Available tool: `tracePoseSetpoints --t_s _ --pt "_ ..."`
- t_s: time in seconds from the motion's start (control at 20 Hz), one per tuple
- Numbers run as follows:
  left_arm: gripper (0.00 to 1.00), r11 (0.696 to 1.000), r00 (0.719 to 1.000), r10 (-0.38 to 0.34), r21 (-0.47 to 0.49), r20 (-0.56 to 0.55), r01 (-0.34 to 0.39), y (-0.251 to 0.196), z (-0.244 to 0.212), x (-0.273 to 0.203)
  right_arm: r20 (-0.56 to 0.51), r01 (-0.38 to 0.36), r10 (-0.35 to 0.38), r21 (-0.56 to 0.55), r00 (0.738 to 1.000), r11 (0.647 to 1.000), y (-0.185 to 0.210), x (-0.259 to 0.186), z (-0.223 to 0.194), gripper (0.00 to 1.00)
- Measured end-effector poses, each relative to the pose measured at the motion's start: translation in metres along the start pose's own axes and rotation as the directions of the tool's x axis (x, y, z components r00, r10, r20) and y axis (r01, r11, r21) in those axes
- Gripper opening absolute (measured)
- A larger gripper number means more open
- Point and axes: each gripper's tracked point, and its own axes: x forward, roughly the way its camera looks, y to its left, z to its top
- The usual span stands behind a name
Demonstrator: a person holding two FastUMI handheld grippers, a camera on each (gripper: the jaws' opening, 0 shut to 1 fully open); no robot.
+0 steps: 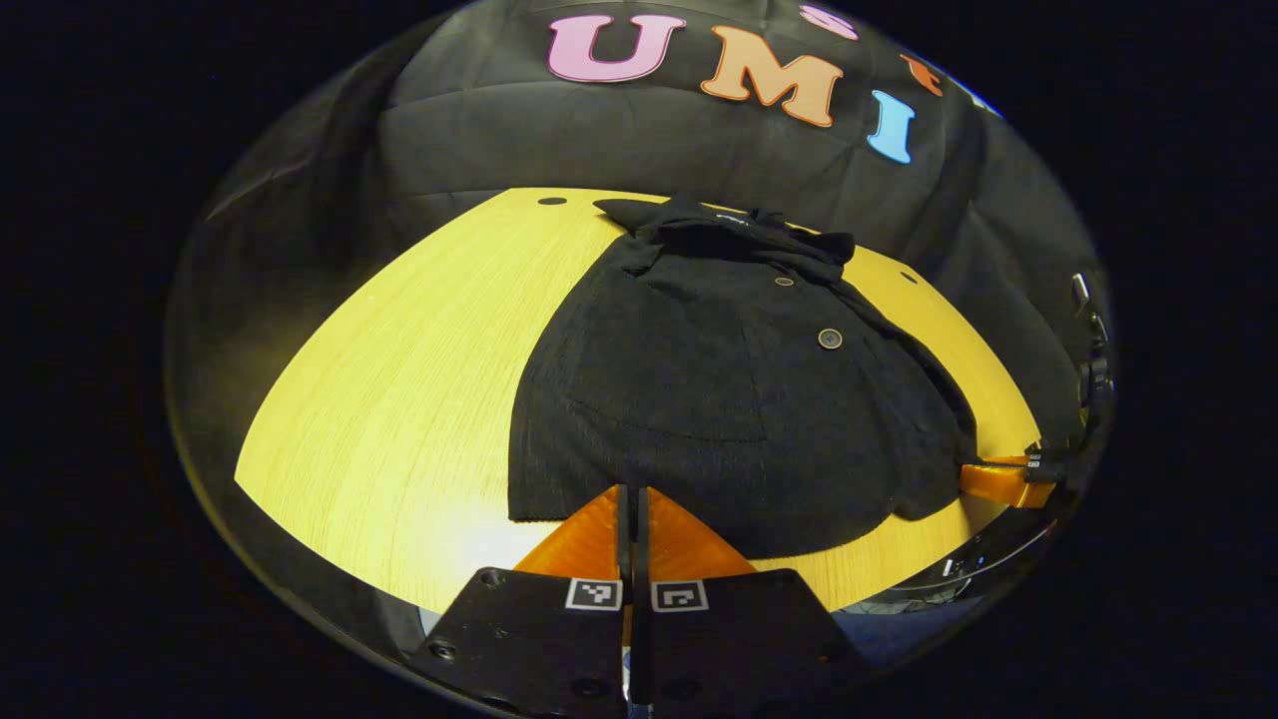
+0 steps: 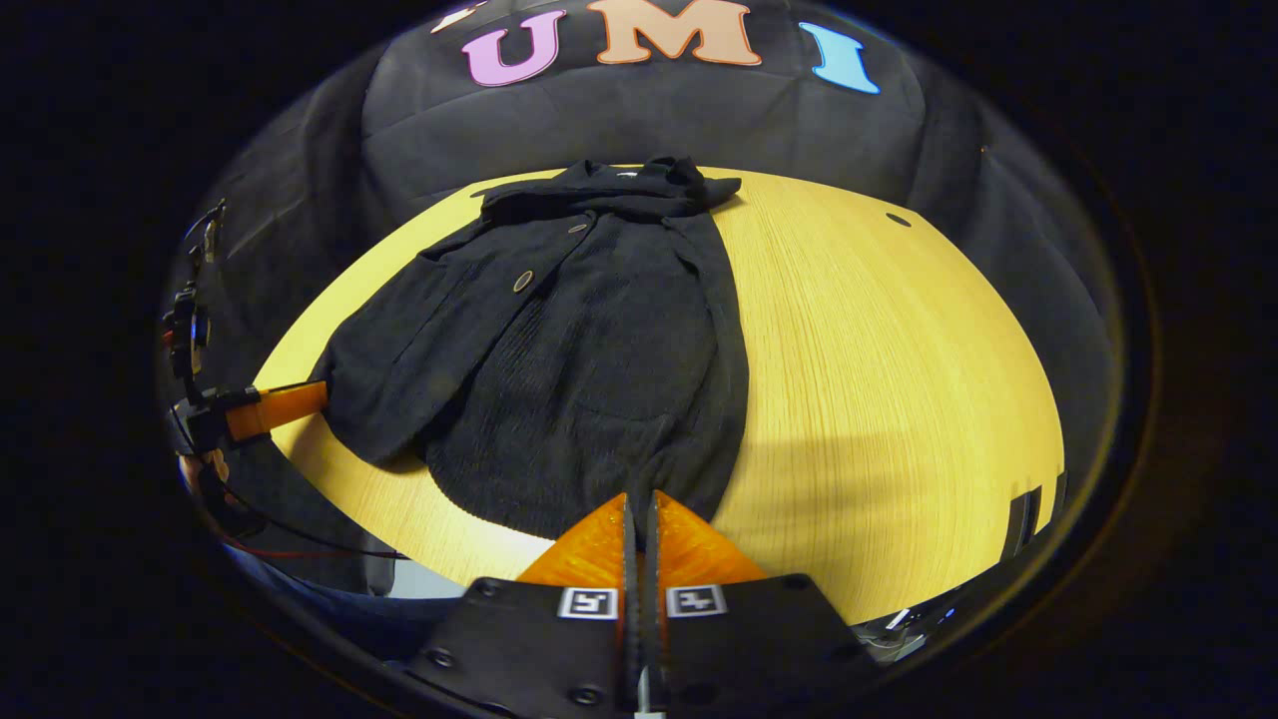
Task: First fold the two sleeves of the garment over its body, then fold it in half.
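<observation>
A black buttoned garment [image 1: 719, 399] lies flat on the yellow wooden table [image 1: 399, 399], collar toward the far wall, both sleeves folded over its body. In the left gripper view my left gripper [image 1: 632, 491] is shut, its tips pinching the near hem. The right gripper [image 1: 998, 479] shows at the far right, its fingers meeting the garment's near right corner. In the right gripper view the garment [image 2: 579, 369] spreads ahead, and my right gripper [image 2: 639, 499] is shut with its tips on the hem. The left gripper [image 2: 290, 399] touches the cloth's left corner there.
Bare table [image 2: 899, 379] stretches to the right of the garment in the right gripper view, and to its left in the left gripper view. Small dark holes [image 1: 551, 201] mark the tabletop near its far edge. The black cloth wall stands close behind.
</observation>
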Motion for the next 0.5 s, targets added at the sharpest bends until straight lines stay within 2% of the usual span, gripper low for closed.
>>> tracePoseSetpoints --t_s 0.25,0.5 --pt "0.00 0.999 1.000 -0.007 -0.037 0.020 0.008 0.005 0.017 0.001 0.044 0.007 -0.008 0.014 0.999 1.000 0.003 -0.009 0.021 0.03" --pt "0.00 0.997 0.991 -0.053 -0.055 0.122 0.060 0.001 0.073 -0.004 0.121 0.006 -0.008 0.015 0.993 1.000 0.010 -0.024 0.063 0.03"
